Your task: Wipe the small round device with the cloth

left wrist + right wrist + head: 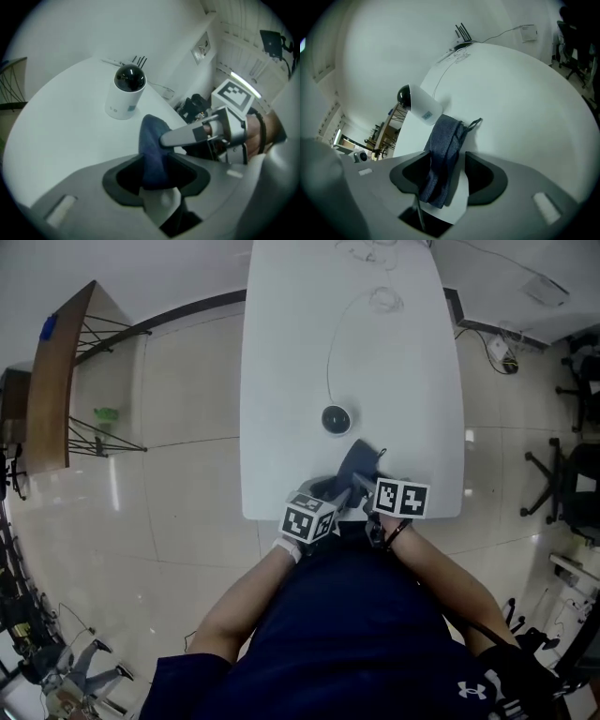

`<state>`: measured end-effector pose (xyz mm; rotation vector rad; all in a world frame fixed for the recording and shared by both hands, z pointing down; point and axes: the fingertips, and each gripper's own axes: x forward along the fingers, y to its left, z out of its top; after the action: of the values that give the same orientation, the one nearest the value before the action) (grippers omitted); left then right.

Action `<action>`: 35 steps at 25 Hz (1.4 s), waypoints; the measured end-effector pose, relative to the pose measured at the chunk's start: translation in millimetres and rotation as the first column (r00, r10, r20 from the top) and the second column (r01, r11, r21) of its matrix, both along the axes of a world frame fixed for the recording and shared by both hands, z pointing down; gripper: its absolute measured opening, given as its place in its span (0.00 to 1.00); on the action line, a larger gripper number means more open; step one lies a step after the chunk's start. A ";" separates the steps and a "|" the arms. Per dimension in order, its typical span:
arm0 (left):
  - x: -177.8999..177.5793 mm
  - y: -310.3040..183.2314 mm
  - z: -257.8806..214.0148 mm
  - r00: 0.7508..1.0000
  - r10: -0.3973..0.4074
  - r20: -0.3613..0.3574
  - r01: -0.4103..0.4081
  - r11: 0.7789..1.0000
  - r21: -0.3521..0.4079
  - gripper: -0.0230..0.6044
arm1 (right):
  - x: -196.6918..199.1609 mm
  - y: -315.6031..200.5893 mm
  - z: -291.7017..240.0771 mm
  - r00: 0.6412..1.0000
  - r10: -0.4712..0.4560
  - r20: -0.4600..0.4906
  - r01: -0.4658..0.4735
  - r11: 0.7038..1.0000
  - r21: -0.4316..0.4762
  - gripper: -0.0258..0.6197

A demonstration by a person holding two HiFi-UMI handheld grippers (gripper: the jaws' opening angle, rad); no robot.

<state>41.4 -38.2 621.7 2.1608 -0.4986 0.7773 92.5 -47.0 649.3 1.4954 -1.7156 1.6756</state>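
The small round device (336, 418), a white cylinder with a black dome, stands in the middle of the white table (281, 381); it also shows in the left gripper view (125, 92) and the right gripper view (417, 105). A dark blue cloth (359, 463) lies bunched near the table's front edge, short of the device. My left gripper (328, 491) is open, with the cloth (153, 147) between its jaws and a gap at one pad. My right gripper (362, 486) is open wide, the cloth (443, 150) hanging loose between its jaws. One right finger (183, 136) rests against the cloth.
A thin cable (330, 352) runs from the device to the far end of the table. A wooden rack (56, 381) stands on the tiled floor at the left, and office chairs (562, 474) at the right. The table's front edge (272, 517) is right under both grippers.
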 end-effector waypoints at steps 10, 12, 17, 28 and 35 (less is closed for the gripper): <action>13.1 18.6 -8.7 0.962 0.253 -0.108 -0.257 0.966 -0.026 0.33 | -14.8 -17.2 -6.8 0.959 -0.265 -0.104 0.275 0.956 0.100 0.17; 5.4 -0.3 -18.5 0.966 0.239 -0.100 -0.236 0.971 0.044 0.33 | -6.3 -35.4 -30.7 0.961 -0.249 -0.117 0.270 0.937 0.221 0.16; -8.4 -75.8 -58.3 0.991 0.095 -0.099 -0.066 0.963 0.260 0.29 | 22.1 -77.8 -92.2 0.936 -0.217 -0.278 0.321 0.849 0.419 0.16; 0.8 -123.3 -86.8 0.995 0.094 0.044 -0.103 0.825 0.556 0.20 | -30.0 -112.6 -141.9 0.765 -0.419 -0.489 0.636 0.611 0.471 0.16; -0.4 -129.5 -84.3 0.997 0.070 0.031 -0.075 0.846 0.528 0.21 | -14.5 -127.5 -125.1 0.845 -0.414 -0.338 0.532 0.712 0.458 0.16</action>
<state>41.0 -167.8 537.5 2.7009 -0.7052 0.7535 77.9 -174.5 524.2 1.1988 -2.3107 0.7636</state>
